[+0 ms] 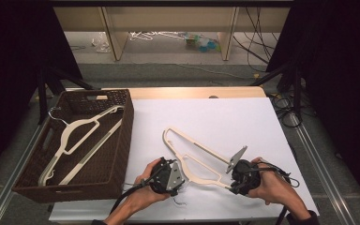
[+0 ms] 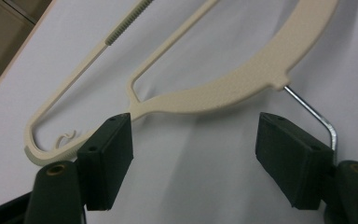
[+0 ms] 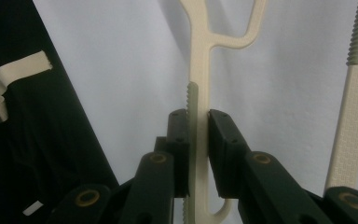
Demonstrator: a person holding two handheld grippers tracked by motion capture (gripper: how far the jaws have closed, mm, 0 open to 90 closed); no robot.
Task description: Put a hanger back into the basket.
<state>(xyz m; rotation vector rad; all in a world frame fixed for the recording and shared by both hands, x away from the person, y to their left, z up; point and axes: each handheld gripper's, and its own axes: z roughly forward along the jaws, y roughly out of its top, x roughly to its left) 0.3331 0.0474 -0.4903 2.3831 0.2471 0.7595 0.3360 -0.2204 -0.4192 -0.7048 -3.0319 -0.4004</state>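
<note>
A cream plastic hanger [image 1: 192, 152] with a metal hook lies on the white table cover [image 1: 206, 117] near its front edge. My right gripper [image 1: 234, 180] is shut on the hanger's right arm, close to its tip. In the right gripper view the pads [image 3: 179, 135] clamp the thin ribbed bar of the hanger [image 3: 199, 56] from both sides. My left gripper [image 1: 180, 177] sits at the hanger's neck. Its jaws stand open in the left gripper view [image 2: 193, 135], with bare table between them. The hanger's shoulder [image 2: 223, 86] lies just beyond the pads and the wire hook [image 2: 314, 114] runs by the right pad.
A brown wicker basket [image 1: 122, 145] stands at the table's left edge and holds a second cream hanger [image 1: 82, 136]. Black cables [image 1: 281, 105] hang off the right side. Behind the table stands a low shelf [image 1: 168, 28] with clutter on the floor under it.
</note>
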